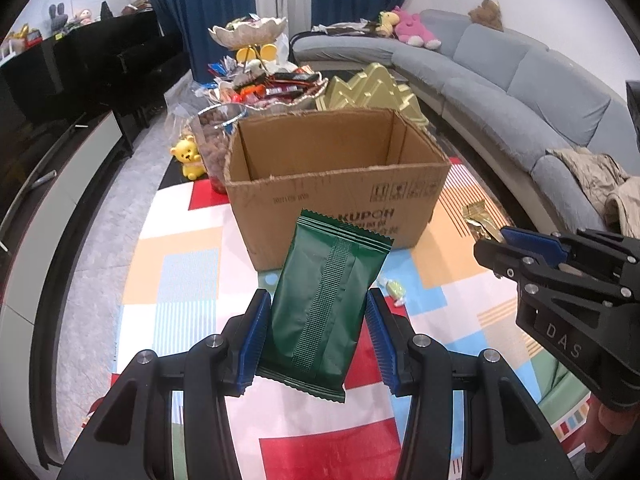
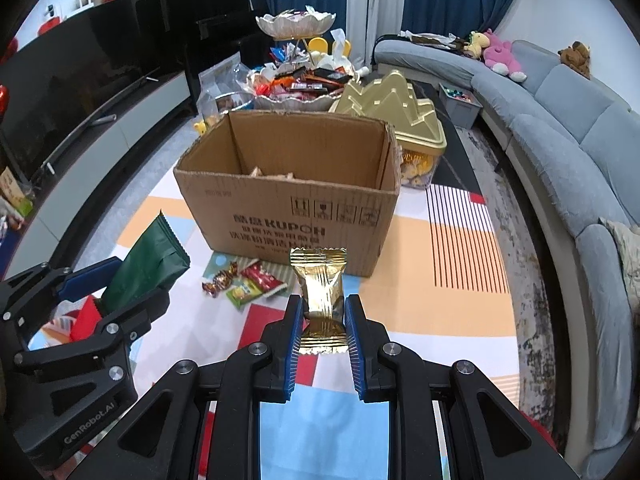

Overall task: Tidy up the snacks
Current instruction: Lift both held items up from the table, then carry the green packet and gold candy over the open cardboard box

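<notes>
My left gripper (image 1: 318, 300) is shut on a dark green snack packet (image 1: 324, 300) and holds it up in front of an open cardboard box (image 1: 340, 200). My right gripper (image 2: 322, 308) is shut on a small gold snack packet (image 2: 322, 292), also short of the box (image 2: 288, 208). The right gripper shows at the right edge of the left wrist view (image 1: 496, 240) with the gold packet (image 1: 480, 220). The left gripper (image 2: 116, 280) with the green packet (image 2: 148, 268) shows at the left of the right wrist view. Some packets lie inside the box.
Loose candies (image 2: 244, 284) lie on the colourful mat (image 2: 440, 300) in front of the box. Behind the box stand a tiered bowl of snacks (image 2: 300, 80), a gold lidded container (image 2: 400, 120), a nut jar (image 1: 216, 136) and a yellow bear (image 1: 190, 158). A grey sofa (image 2: 580, 140) curves along the right.
</notes>
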A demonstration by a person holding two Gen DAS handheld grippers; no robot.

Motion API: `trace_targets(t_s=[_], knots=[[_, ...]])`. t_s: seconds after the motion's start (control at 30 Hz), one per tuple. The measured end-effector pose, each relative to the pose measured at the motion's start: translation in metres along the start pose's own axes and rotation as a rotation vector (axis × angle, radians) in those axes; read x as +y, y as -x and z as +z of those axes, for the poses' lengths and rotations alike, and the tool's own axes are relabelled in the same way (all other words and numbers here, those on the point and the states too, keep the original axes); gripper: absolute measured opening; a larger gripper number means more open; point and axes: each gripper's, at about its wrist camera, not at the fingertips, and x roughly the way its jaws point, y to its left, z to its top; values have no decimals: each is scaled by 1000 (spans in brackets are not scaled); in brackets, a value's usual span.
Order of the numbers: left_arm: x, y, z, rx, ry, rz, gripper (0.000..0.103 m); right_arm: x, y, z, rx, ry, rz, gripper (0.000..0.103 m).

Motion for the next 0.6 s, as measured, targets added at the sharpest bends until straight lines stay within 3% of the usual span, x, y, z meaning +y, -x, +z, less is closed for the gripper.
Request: trace_targets(t_s=[0.6], knots=[[7,17,43,-79,35,17,48,-2,20,35,-68,-14,-1,23]])
